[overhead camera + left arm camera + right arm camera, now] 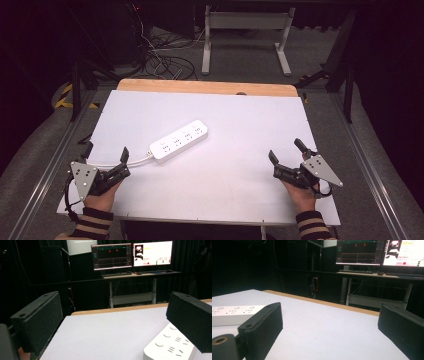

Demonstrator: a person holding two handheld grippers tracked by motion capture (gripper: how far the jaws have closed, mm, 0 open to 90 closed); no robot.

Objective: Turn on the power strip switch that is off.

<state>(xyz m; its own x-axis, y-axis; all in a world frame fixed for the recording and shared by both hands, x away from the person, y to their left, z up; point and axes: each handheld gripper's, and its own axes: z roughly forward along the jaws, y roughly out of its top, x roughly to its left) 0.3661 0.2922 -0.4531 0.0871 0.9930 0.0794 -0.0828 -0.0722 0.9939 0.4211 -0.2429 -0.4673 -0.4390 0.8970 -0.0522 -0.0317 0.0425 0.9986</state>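
Note:
A white power strip point(179, 140) lies at an angle on the white table top point(225, 120), left of the middle, its white cable point(134, 162) running toward the left hand. My left gripper point(106, 152) rests open near the front left corner, just beside that cable, with nothing between its jaws. In the left gripper view the power strip point(172, 345) shows low on the right, partly behind the right jaw. My right gripper point(286, 151) stands open near the front right edge, holding nothing. The power strip point(234, 313) appears at the left of the right gripper view.
A wooden strip point(205, 86) borders the table's far edge. Beyond it stand a desk frame point(245, 35) and tangled cables point(165, 62) on the floor. Monitors point(131, 255) glow on the desk behind. Metal rails point(55, 150) run along both table sides.

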